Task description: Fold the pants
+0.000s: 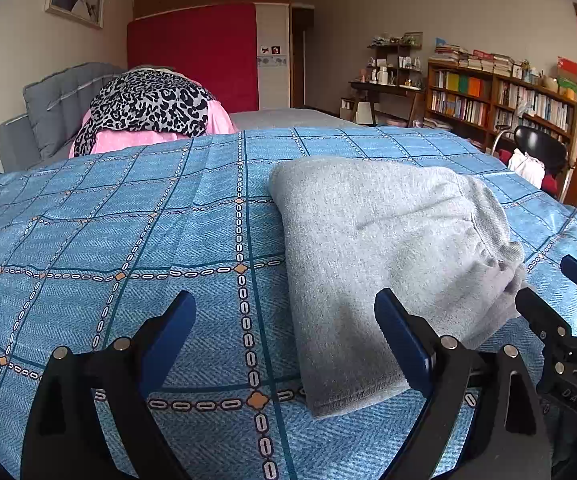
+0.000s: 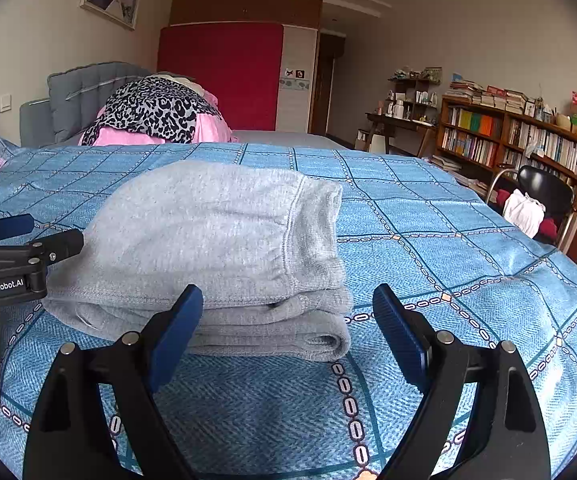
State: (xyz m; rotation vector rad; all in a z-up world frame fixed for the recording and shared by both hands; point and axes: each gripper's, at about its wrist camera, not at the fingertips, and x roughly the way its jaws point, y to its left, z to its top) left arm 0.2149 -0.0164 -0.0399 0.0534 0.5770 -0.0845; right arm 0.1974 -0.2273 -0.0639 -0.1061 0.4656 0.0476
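A: Which step would you say is in hand?

B: The folding looks finished. The grey pants (image 2: 224, 256) lie on the bed (image 2: 468, 248) as a compact stack of layers, waistband on top. Both grippers stand clear of it, so I judge this as the letting-go at the end.

A: Grippers?

B: The left gripper (image 1: 284, 336) has its jaws spread wide with nothing between the pads; only the blue bedspread shows in the gap. The right gripper (image 2: 288, 332) is just as wide and also empty.

A: Where are the pants relative to each?

B: For the left gripper, ahead and off to its right; its right finger overlaps the near edge of the cloth in the picture, though I cannot tell if it touches. For the right gripper, just ahead and slightly to its left, the stack's folded edges facing it.

A: Next move?

B: Little, I'd guess: pull both back, or press the top flat if the waistband end puffs up.
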